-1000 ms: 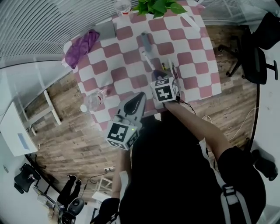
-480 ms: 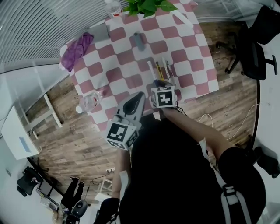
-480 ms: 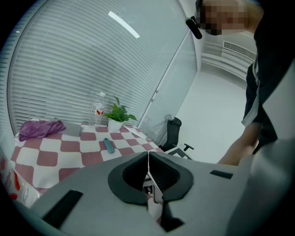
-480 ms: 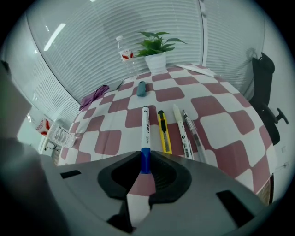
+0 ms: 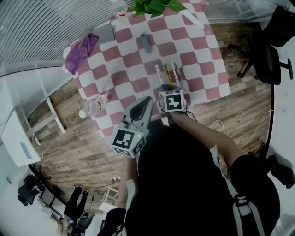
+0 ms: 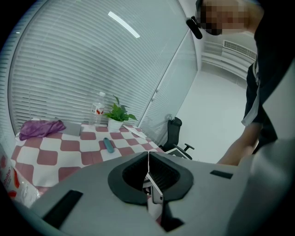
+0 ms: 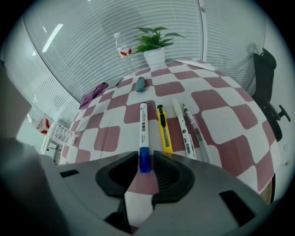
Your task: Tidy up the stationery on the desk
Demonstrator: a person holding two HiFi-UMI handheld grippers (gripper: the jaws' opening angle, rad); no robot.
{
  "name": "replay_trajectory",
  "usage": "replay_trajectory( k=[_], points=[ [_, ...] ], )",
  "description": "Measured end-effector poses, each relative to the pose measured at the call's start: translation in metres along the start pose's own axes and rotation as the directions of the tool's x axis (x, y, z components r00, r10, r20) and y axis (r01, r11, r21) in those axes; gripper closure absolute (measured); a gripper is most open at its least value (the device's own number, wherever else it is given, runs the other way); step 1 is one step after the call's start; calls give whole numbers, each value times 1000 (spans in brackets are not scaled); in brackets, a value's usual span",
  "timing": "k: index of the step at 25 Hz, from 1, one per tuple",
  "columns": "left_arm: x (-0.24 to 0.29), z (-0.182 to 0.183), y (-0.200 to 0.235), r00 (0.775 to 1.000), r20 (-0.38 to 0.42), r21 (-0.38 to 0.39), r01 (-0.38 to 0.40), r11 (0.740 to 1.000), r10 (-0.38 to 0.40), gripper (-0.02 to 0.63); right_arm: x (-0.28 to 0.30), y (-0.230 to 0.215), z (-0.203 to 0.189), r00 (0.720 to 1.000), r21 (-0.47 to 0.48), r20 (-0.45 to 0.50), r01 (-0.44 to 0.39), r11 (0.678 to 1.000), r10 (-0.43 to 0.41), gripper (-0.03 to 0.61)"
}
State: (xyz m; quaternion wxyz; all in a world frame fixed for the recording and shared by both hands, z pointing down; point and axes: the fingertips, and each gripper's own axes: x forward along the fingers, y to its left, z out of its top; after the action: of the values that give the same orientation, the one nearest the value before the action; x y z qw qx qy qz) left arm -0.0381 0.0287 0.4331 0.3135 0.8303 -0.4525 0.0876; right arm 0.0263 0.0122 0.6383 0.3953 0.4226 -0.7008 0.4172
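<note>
On checked tablecloth, white marker lying toward plant, blue cap opposite

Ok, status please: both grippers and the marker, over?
Left gripper shut, empty. Right gripper just opening, marker lying between jaws, not gripped. Utility knife close beside it.

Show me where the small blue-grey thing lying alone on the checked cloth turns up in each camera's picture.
Head view: the blue-grey thing is top centre, just below the potted plant.
Left gripper view: it is left of centre, below the plant.
Right gripper view: it is upper centre, down-left of the plant.
Shared landmark: the potted plant at the table's far edge.
</note>
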Motion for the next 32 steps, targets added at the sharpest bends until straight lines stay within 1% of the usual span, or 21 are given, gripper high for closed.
replay_trajectory(
  k=[5,8,10,15,22,25,28,32],
  points=[
    [2,0,0,1000,-2,-5,4,1000,-4,580,-7,-1,4,1000,10,11,-2,1000,2,457],
    [2,2,1,1000,6,-2,5,1000,-5,580,-15,-1,12,999,-5,44,1,1000,0,457],
    [0,3,2,1000,8,0,2,1000,-2,580,-22,1,21,997,-32,81,10,999,-8,457],
    [-6,5,10,1000,18,-9,-10,1000,10,580,-27,4,57,985,-74,166,47,996,-34,455],
    [-17,3,23,1000,18,-38,-19,999,19,580,-6,14,122,968,-109,238,102,989,-74,416],
    [-24,2,29,1000,15,-40,-17,999,18,580,9,19,145,964,-127,245,134,983,-100,410],
    [-31,2,37,1000,14,-47,-19,999,20,580,23,24,165,959,-180,253,177,968,-129,405],
    [-39,0,51,1000,8,-63,-30,998,30,580,43,29,182,957,-230,245,216,949,-158,402]
  ],
)
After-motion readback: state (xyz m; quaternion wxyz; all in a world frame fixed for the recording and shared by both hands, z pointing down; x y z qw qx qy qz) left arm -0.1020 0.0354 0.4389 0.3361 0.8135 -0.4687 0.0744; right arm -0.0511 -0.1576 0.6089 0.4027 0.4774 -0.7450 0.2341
